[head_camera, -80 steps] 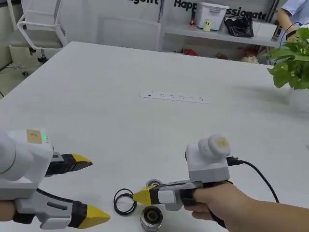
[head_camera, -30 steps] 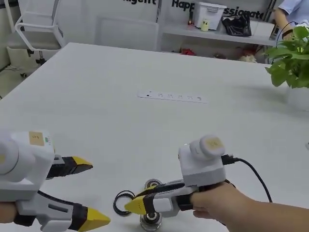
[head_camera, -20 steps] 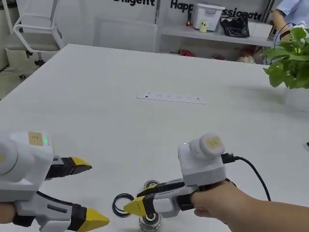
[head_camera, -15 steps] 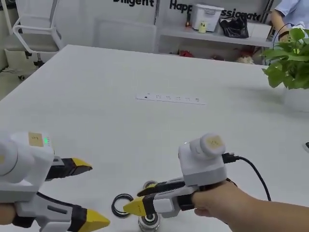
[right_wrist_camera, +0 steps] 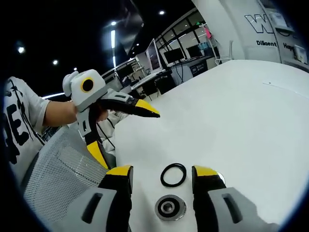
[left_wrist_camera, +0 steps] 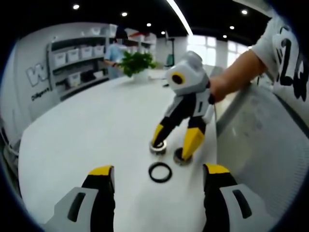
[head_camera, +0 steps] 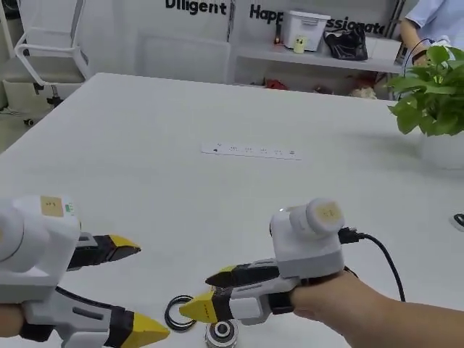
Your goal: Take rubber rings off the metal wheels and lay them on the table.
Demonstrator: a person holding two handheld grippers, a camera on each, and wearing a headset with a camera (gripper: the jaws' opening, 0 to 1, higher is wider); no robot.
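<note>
A loose black rubber ring [head_camera: 177, 312] [left_wrist_camera: 160, 172] [right_wrist_camera: 173, 174] lies flat on the white table [head_camera: 217, 196]. Beside it stands a metal wheel [head_camera: 221, 332] [left_wrist_camera: 179, 157] [right_wrist_camera: 169, 207], low between my right gripper's jaws. A second wheel [left_wrist_camera: 158, 147] [right_wrist_camera: 220, 179] sits just past it, partly hidden by a jaw. My right gripper [head_camera: 197, 295] [right_wrist_camera: 163, 169] is open over the wheels and holds nothing. My left gripper [head_camera: 148, 290] [left_wrist_camera: 158, 169] is open too and empty, pointing at the ring from a short way off.
A white power strip [head_camera: 246, 151] lies mid-table. A potted plant [head_camera: 429, 101] stands at the right edge. The right gripper's black cable [head_camera: 384, 255] trails over the table. Shelves with boxes [head_camera: 304, 29] and a chair [head_camera: 43, 43] stand beyond the table.
My right gripper has shifted a little left over the wheels and its jaws stand further apart. The ring and my left gripper have kept their places. The head camera has tilted.
</note>
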